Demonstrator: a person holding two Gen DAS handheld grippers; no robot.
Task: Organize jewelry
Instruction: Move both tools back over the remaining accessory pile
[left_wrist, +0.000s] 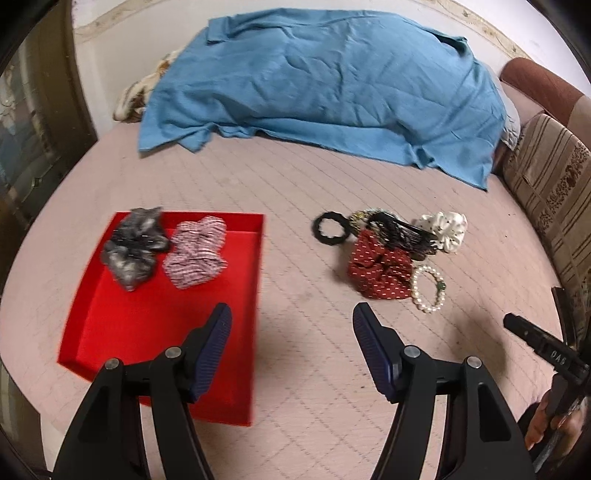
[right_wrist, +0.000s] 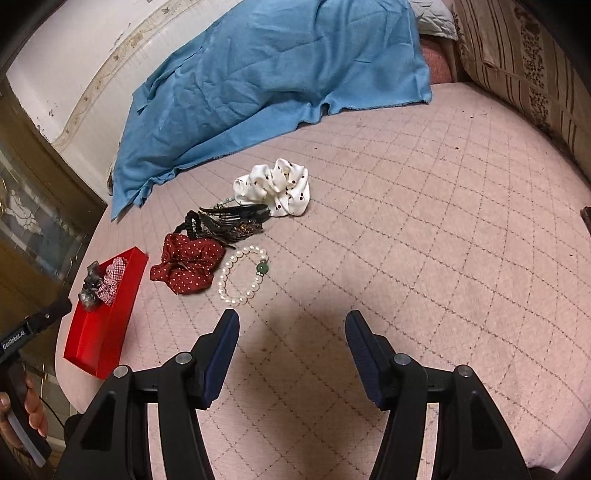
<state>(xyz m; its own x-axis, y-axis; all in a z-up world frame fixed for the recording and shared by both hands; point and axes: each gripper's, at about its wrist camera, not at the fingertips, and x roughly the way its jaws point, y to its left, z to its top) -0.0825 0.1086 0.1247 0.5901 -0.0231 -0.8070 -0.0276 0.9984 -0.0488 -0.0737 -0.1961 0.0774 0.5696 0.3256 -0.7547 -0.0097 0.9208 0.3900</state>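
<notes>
A shallow red rectangular tray (left_wrist: 122, 325) lies on the pink quilted bed cover (right_wrist: 424, 229), and two fabric scrunchies sit side by side at its far end: a grey-and-black mottled scrunchie (left_wrist: 133, 247) and a red-and-white striped scrunchie (left_wrist: 197, 251). Well apart to the right is a loose cluster: a dark red scrunchie with white dots (right_wrist: 186, 269), a white pearl bead bracelet with one green bead (right_wrist: 243, 275) just beside it, a black toothed hair clip (right_wrist: 229, 218) behind those, a white satin scrunchie with dark dots (right_wrist: 275, 186) farther back, and a black ring hair tie (left_wrist: 328, 229) on the cluster's tray side. The left gripper (left_wrist: 291, 325) hangs over the tray's near right edge, jaws wide apart and holding nothing. The right gripper (right_wrist: 291, 328) hovers near the bracelet, likewise spread and bare. A crumpled blue cloth (left_wrist: 325, 85) covers the far end of the bed.
</notes>
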